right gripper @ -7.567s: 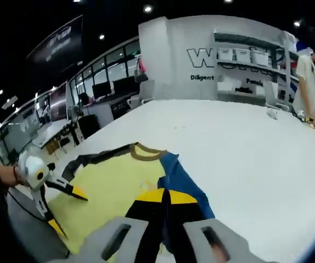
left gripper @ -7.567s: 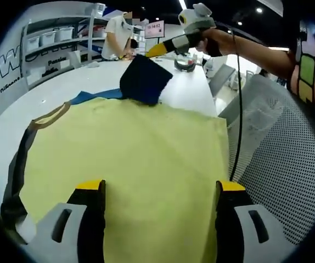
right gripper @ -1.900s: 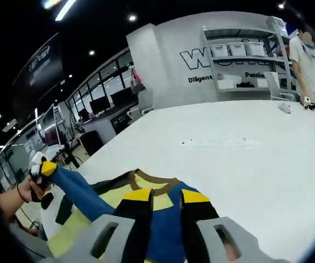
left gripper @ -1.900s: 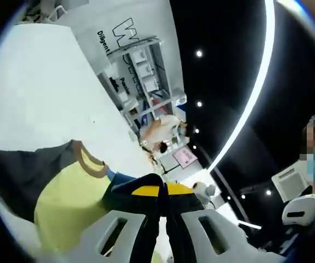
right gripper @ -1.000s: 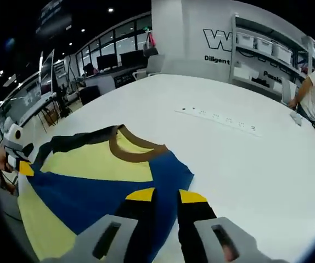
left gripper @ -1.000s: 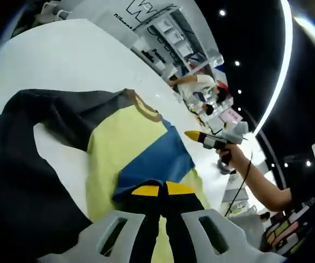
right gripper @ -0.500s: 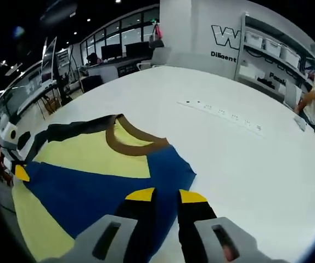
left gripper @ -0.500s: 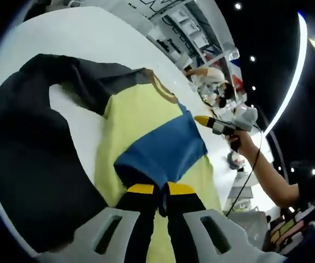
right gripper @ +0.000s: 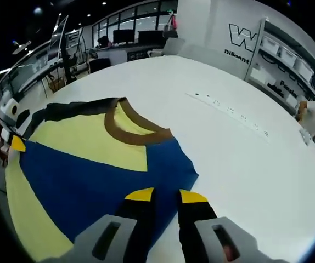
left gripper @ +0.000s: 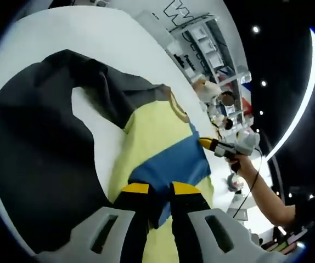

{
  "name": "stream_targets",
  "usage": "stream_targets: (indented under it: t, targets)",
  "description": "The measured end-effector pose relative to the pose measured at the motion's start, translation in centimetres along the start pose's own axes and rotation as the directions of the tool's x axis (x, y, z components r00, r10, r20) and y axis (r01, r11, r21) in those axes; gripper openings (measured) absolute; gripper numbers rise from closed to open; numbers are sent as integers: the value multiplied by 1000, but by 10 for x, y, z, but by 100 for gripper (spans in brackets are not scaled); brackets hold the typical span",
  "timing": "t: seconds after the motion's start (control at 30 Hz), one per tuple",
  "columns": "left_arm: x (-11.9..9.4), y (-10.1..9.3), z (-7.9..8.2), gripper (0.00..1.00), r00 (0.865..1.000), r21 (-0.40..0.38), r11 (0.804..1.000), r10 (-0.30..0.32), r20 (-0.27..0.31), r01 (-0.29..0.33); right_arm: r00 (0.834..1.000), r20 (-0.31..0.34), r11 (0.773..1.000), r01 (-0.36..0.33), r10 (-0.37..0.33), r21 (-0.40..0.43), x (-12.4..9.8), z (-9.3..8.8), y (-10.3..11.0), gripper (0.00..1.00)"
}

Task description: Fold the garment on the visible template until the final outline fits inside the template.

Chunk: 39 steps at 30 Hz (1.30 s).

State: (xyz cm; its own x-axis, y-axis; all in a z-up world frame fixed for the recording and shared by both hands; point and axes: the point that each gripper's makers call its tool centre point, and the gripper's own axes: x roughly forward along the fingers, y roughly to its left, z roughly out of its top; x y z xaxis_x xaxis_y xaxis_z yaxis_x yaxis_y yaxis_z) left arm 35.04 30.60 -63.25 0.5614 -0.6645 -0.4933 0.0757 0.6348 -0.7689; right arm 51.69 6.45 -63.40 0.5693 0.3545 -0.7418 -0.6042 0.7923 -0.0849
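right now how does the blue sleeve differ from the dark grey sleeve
The blue sleeve is folded across the yellow body of the shirt; the dark grey sleeve spreads out sideways over the white table.

The blue sleeve has both tongs at it, the left tongs at its end and the right tongs near the shoulder; the dark grey sleeve has no tongs at it.

Both join the shirt beside the brown collar.
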Motion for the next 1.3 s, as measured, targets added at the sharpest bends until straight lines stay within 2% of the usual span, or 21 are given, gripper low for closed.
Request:
stream_targets:
  t: [0.07,0.13,0.2,0.47,0.53,0.57,0.6,0.7,0.77,0.83,0.87,0.97,1.1,1.3]
  targets:
    - [2,1,1,5,1000,-19,1000,11,0,-11,1000,-2,1000,-4,4,10,1,-1,0,9]
    - [3,4,4,4,1000,-43,999,15,8,-15,1000,-25,1000,3,-4,-27,2,-4,-1,8]
    - [4,5,6,3,1000,-50,999,22,15,-22,1000,-27,999,-4,3,-32,3,-5,0,6]
    - [6,9,7,0,999,-55,998,41,25,-40,999,-33,1000,-7,7,10,5,-4,0,0]
    - [6,9,7,0,999,-60,997,40,30,-38,999,-44,998,31,-33,-49,5,-5,-4,0]
    - [6,9,7,0,999,-62,997,40,32,-37,999,-44,999,24,-26,-43,5,-5,-1,0]
    - [6,10,8,0,999,-67,997,36,38,-33,997,-54,994,47,-52,-99,5,-5,-3,0]
    - [7,9,9,0,999,-52,998,22,47,-20,997,-51,990,57,-64,-129,5,-4,-2,0]
    - [6,9,9,0,998,-40,999,27,51,-25,998,-40,995,53,-57,-87,4,-5,-5,0]
    - [4,7,12,0,998,-17,1000,27,63,-26,998,7,998,61,-61,-23,-3,-1,-8,0]
    - [4,7,13,0,997,-14,1000,26,67,-26,998,15,998,65,-64,-17,-4,0,-9,0]
    - [1,2,24,0,994,1,1000,2,107,-3,997,55,998,59,-59,15,-12,4,-10,0]
    - [1,0,43,0,990,29,1000,-4,140,0,992,90,995,89,-93,41,-24,10,-18,0]
    - [12,-6,74,0,990,100,995,-10,140,-4,986,112,989,109,-120,97,-31,12,-29,0]
